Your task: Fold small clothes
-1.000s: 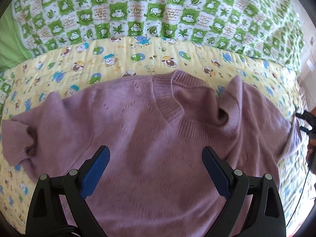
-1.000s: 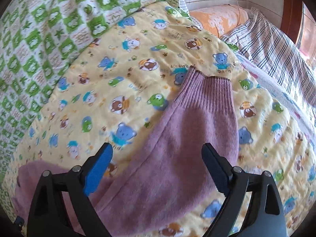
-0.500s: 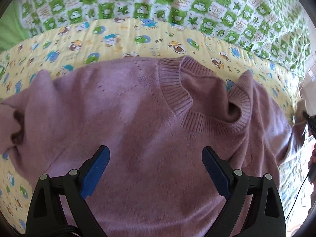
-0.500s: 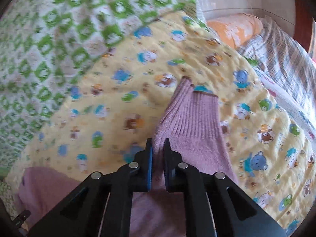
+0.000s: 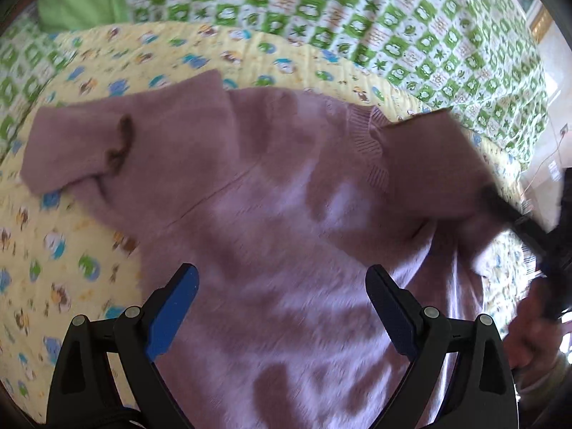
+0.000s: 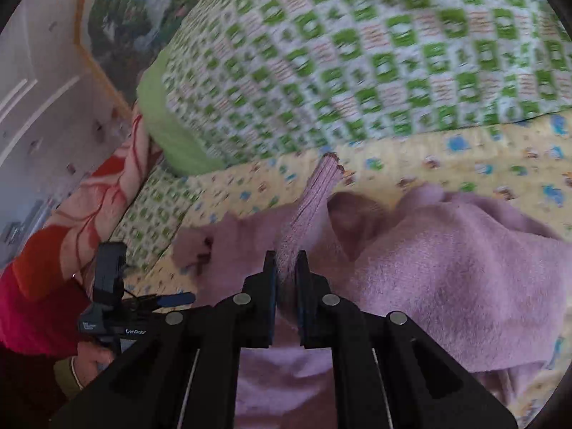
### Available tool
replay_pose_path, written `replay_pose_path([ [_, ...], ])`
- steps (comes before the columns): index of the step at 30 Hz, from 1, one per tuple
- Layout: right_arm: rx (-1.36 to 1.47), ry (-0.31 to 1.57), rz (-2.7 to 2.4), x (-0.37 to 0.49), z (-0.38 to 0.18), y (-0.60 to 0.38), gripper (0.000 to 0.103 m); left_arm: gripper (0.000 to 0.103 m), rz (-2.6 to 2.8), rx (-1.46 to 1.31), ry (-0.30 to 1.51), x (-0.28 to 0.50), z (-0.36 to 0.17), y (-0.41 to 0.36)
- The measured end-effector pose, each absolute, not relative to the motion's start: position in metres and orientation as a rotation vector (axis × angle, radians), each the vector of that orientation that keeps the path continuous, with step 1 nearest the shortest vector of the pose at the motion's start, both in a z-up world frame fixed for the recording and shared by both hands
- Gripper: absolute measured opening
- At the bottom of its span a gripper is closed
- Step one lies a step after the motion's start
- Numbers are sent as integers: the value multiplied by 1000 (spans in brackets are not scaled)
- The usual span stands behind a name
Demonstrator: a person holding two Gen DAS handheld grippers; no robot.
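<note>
A small mauve knitted sweater (image 5: 271, 221) lies front up on a yellow cartoon-print quilt (image 5: 53, 250). My left gripper (image 5: 282, 307) is open and empty, hovering over the sweater's lower body. My right gripper (image 6: 286, 271) is shut on the sweater's right sleeve (image 6: 314, 196) and holds it lifted over the body, cuff pointing up. In the left wrist view that sleeve (image 5: 429, 164) hangs folded across the chest at the right, with the right gripper (image 5: 529, 228) behind it. The left sleeve (image 5: 82, 146) lies bunched at the left.
A green-and-white checked blanket (image 5: 357, 10) lies behind the quilt, with a green pillow (image 6: 168, 121) at its end. A red-patterned cloth (image 6: 89, 196) and a wall are at the left of the right wrist view. The left gripper (image 6: 111, 304) and hand show there too.
My right gripper closed on the right sleeve, lifted it and swung it left over the sweater's body. My left gripper drifted right over the sweater and stayed open.
</note>
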State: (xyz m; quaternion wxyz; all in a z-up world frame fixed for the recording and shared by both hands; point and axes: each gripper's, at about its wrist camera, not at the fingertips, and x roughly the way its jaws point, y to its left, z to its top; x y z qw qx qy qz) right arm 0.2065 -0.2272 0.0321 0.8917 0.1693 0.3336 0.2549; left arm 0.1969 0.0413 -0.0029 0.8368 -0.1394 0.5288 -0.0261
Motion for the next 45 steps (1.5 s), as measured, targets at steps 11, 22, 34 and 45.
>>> replay_pose_path([
  [11,325,1024,698,218,-43,-156,34,95,-152,-441,1213,209,-27,39],
  [22,423,908,499,175,-18,-250,44,23,-146,-329,1296,253,-52,1],
  [34,529,747,83,154,13,-352,44,9,-94,-216,876,207,50,39],
  [45,557,907,-14,218,-33,-381,56,9,7,-296,1039,204,-4,70],
])
